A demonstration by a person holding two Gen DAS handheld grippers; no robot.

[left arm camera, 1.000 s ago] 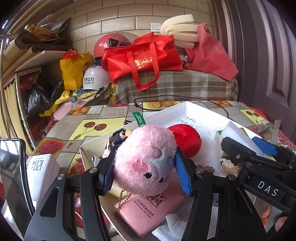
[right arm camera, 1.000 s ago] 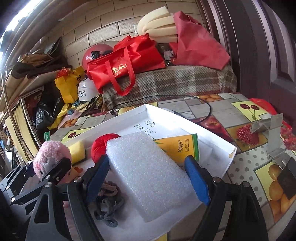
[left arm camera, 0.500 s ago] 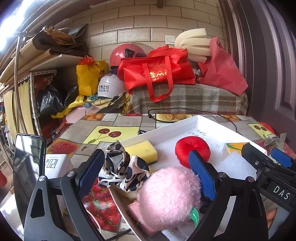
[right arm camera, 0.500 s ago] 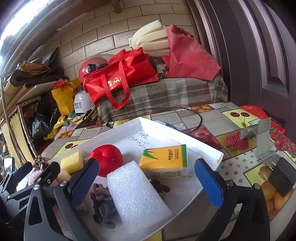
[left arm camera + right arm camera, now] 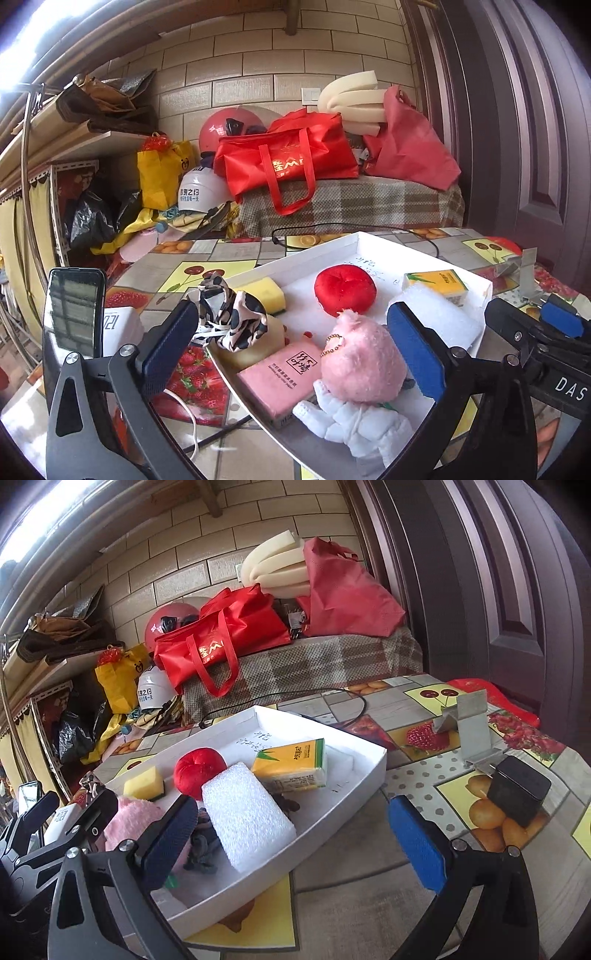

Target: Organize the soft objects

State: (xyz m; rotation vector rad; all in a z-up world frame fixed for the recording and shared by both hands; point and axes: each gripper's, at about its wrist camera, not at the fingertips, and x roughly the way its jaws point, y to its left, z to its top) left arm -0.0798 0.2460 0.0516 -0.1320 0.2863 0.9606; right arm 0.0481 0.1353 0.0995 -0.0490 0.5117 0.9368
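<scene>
On the fruit-print worktop (image 5: 424, 716), the white tray (image 5: 461, 275) is holding the pink plush (image 5: 356, 363) (near corner), both grippers, left (image 5: 295, 349) and right (image 5: 295, 840), are hanging with jaws released, and the leopard scrunchie (image 5: 229, 314) overhanging the rim is probably risking slipping out.

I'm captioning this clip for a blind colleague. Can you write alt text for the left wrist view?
The open left gripper hovers over a white tray where a pink plush doll lies released beside a pink tissue pack, a red cushion and a yellow sponge.
</scene>
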